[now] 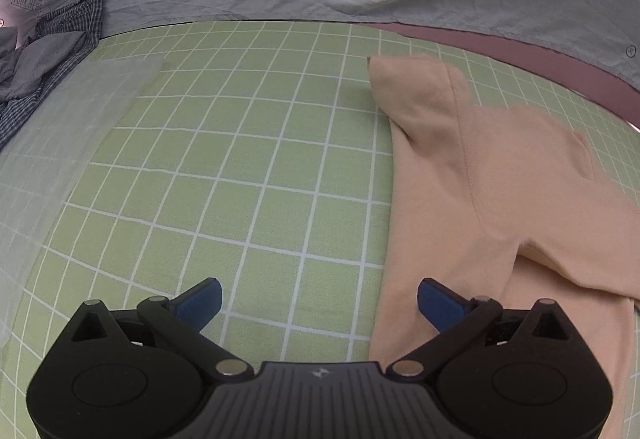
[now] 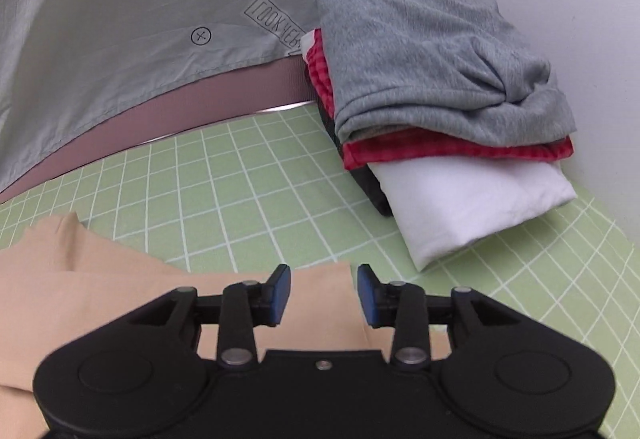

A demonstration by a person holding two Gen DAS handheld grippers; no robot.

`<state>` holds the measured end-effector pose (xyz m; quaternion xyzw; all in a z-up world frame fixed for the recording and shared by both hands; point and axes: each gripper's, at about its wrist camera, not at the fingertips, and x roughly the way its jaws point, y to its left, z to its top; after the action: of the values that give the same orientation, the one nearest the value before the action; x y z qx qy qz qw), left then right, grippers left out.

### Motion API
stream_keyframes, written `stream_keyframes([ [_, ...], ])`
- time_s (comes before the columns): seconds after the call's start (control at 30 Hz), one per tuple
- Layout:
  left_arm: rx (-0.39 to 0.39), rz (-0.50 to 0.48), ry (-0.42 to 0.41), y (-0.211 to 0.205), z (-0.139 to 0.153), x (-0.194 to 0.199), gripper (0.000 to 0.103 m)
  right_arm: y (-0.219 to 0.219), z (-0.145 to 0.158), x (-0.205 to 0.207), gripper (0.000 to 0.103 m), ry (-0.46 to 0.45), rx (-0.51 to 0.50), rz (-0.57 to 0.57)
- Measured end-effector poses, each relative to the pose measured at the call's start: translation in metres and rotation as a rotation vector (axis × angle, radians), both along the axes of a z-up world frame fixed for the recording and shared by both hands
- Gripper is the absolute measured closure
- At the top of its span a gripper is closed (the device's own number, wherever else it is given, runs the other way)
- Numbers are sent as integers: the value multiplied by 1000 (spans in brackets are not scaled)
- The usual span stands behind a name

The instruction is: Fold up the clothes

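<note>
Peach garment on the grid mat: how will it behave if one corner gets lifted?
The peach garment is probably floppy: it already lies in soft folds, so a lifted corner should sag. It likely drags and bunches on the green grid mat rather than sliding whole. It looks light.

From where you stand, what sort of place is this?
Probably a clothes-folding station set up indoors: a green gridded mat, a peach garment spread on it, a folded stack at one side, and a grey sheet behind.
</note>
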<state>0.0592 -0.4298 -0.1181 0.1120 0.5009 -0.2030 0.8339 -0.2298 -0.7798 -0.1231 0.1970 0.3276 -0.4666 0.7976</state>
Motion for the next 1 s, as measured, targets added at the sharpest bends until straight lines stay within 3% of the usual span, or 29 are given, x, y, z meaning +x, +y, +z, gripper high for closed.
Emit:
stream_keyframes([
  [0.13,-62,-11,5,-19,0,25,4,2,-19,-7,60,6,78,-33],
  [0.27,-123,-22,11,-38,1,51,8,3,-24,-10,50,4,82,-52],
  [0.47,-189,-46,10,-64,-1,84,32,-2,-26,-5,50,19,66,-56],
  [0.5,-186,-54,6,-68,-2,87,44,-2,-26,-5,50,21,63,-55],
  [0.6,-177,-78,-8,-79,-7,97,95,-3,-26,-5,50,19,58,-55],
  [0.7,-160,-96,-27,-89,-11,107,97,-3,-27,-5,50,27,46,-44],
  [0.87,-185,-22,-6,-84,-18,123,97,-3,-27,-5,48,34,32,-42],
  [0.97,-155,-37,-31,-83,-10,116,81,-5,-26,-5,44,35,42,-54],
  [1.0,-138,-43,-50,-81,-5,110,69,-6,-26,-5,43,35,47,-59],
])
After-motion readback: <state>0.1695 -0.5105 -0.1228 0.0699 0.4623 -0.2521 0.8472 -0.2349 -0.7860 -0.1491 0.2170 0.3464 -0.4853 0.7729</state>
